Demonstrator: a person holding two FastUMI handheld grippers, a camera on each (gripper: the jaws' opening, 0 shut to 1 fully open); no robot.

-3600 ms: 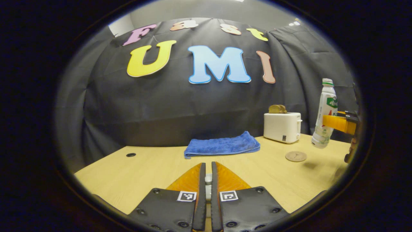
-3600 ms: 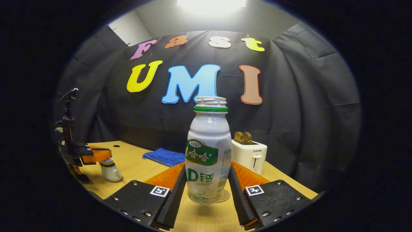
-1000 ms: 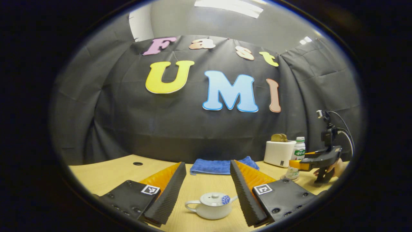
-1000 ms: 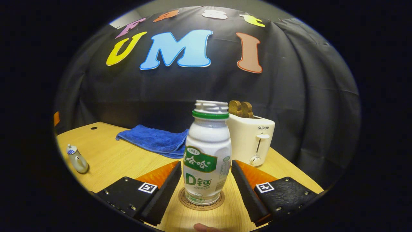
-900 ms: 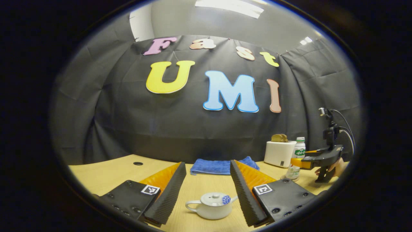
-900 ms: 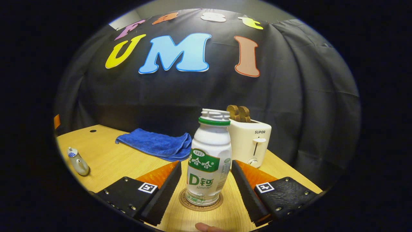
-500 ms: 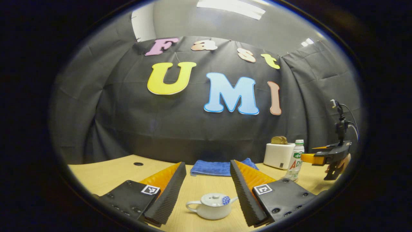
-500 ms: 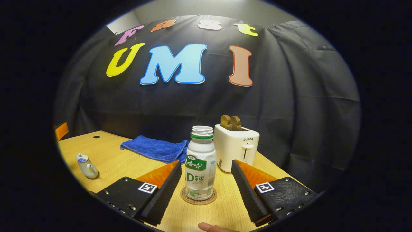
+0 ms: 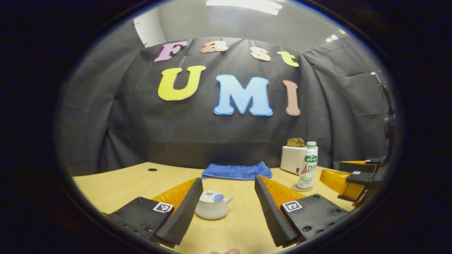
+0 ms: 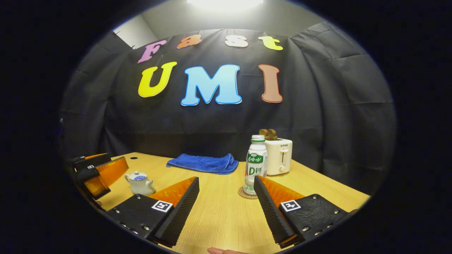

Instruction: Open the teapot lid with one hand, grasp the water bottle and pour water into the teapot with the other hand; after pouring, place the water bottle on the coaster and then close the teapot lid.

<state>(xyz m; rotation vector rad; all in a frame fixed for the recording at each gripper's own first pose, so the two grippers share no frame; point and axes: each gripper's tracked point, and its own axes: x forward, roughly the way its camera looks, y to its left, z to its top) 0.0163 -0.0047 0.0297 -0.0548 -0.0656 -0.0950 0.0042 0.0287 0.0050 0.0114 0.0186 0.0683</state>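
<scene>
Your left tongs [image 9: 227, 195] are spread wide with nothing between their fingers but bare air and, farther off, the small white ceramic teapot [image 9: 212, 205] with a blue-patterned knob, which sits on the pale wooden surface [image 9: 116, 180] just beside the inner edge of the left finger, apart from it as far as you can tell. The teapot's white lid [image 9: 211, 197] is seated on the pot, and its spout points toward the right of the left gripper view. Your right tongs [image 10: 226, 197] are likewise wide open and grip nothing; the white plastic water bottle with a green label [image 10: 256, 165] stands upright ahead of them, well clear of both fingers, its base resting on the round brown coaster [image 10: 247, 193]. In the left gripper view that same bottle [image 9: 307, 165] stands on its coaster [image 9: 302, 188] to the right, with your right tongs [image 9: 348, 176] near it at the edge of the picture. Just behind the bottle is a white toaster [image 10: 279, 157] holding brown slices of toast, and to the left of it a folded blue cloth [image 10: 203, 163] lies flat near the back of the surface. In the right gripper view your left tongs [image 10: 97, 173] sit at the far left, near the teapot [image 10: 140, 183]. A fingertip [image 10: 220, 251] shows at the bottom edge of the right gripper view.
</scene>
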